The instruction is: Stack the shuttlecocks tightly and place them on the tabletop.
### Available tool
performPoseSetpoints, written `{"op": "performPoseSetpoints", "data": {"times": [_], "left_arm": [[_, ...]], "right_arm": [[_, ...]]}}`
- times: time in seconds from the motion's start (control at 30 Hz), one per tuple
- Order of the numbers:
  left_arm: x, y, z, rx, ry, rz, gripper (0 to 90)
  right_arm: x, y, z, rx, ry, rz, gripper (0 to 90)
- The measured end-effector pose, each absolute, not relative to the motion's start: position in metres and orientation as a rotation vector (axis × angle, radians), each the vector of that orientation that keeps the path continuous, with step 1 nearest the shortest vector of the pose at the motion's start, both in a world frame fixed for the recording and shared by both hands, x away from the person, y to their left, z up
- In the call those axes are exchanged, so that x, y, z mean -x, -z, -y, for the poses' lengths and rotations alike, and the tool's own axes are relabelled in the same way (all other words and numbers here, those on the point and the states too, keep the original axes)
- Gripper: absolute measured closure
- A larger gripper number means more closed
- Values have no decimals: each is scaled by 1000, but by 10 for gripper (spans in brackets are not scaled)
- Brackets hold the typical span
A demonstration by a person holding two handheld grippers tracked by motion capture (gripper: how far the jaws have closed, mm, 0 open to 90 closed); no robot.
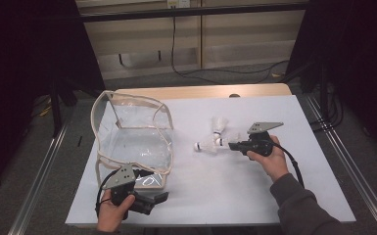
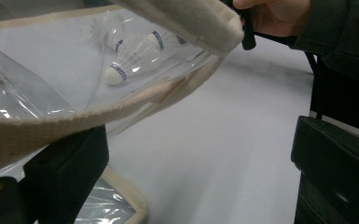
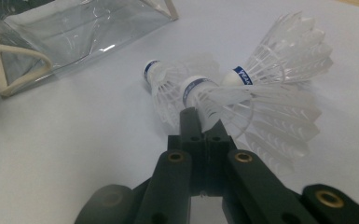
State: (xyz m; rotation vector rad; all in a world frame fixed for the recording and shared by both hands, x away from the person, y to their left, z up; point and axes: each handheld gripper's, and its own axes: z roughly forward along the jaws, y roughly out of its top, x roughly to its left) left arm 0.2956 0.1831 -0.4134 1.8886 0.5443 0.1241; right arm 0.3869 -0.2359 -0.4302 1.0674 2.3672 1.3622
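Shuttlecocks [image 1: 214, 138] lie clustered right of centre on our tabletop [image 1: 215, 196]; our right gripper [image 1: 232, 145] has its fingers clamped on one's feathers. Lower left, our left gripper [image 1: 162, 197] stands open (its one finger beneath the clear bag's [image 1: 132, 142] rim).

Beyond my fingers a white sheet [image 1: 235, 186] covers the table, whose bare wooden edge [image 1: 200, 91] shows at the far side; grey carpet [image 1: 39, 161] lies to both sides of them. Farther off stands a pale panelled wall [image 1: 225, 34] with a black cable [image 1: 174, 44] hanging down it; dark curtains [image 1: 24, 49] flank it, and the light is dim.
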Motion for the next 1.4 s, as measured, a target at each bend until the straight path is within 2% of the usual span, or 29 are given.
{"op": "performPoseSetpoints", "data": {"times": [1.4], "left_arm": [[-295, 413, -183, -1892, -126, -542, 43]], "right_arm": [[-398, 434, 222, -1047, -1357, -2398, 894]]}}
